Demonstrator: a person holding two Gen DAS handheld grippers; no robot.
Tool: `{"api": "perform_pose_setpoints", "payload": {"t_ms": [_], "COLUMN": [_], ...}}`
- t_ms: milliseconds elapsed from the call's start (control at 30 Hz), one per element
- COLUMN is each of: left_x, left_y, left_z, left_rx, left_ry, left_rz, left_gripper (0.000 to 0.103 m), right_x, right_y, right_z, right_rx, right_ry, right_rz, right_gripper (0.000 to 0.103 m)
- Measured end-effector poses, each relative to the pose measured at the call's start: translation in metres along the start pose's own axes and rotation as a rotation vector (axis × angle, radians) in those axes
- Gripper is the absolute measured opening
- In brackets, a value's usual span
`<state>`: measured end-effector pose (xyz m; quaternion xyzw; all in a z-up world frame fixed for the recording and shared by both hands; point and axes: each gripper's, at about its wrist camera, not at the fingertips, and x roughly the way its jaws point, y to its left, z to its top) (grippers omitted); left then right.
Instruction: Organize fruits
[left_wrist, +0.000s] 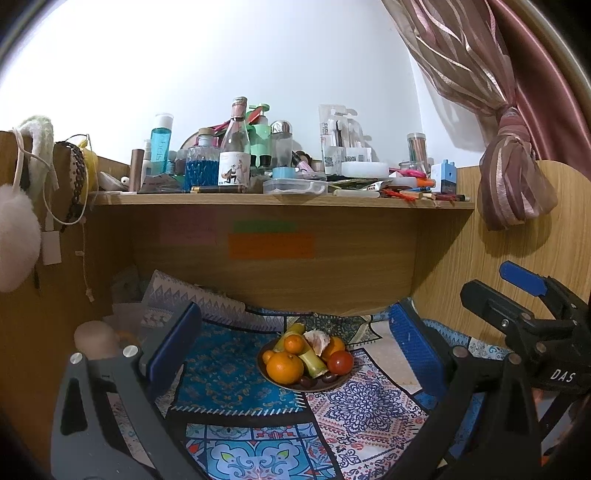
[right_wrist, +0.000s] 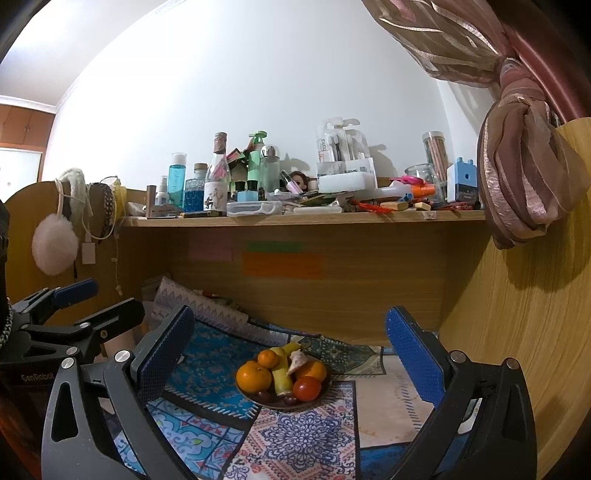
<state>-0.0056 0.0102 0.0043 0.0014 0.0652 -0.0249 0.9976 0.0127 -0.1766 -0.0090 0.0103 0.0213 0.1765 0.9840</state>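
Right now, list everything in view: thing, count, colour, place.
plate: one, dark, on the patterned cloth, holds the fruit
oranges: at least three, orange, on the plate
tomato: one, red, right front of the plate
sugarcane pieces: about two, yellow-green, across the pile
peeled citrus: one, pale, top of the pile
dark small fruits: a few, brown, plate's front edge
patterned cloth: one, blue, white and red, on the desk
shelf: one, wooden, crowded with bottles and boxes
sticky notes: three, pink, green, orange, back panel
curtain: one, pink, tied at right
left gripper: jaws open, empty
right gripper: jaws open, empty
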Motion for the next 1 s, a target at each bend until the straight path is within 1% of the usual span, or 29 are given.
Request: {"api": "perform_pose_setpoints", "payload": {"t_ms": [767,1000], "left_x": [0.005,0.010], "left_y": [0.005,0.009], "left_z": [-0.002,-0.003], "left_rx": [-0.002,-0.017], "left_ry": [0.012,0.023], "left_rz": [-0.022,-0.028], "left_gripper": [0.103,0.103], "right_x": [0.013,0.019], "right_y": [0.001,-0.001], "right_z": [0.000,-0.002], "right_rx": [-0.004,-0.008], "right_ry": [0.018,0.029], "right_rz": [0.005,0.003], "right_gripper": [0.103,0.103]}}
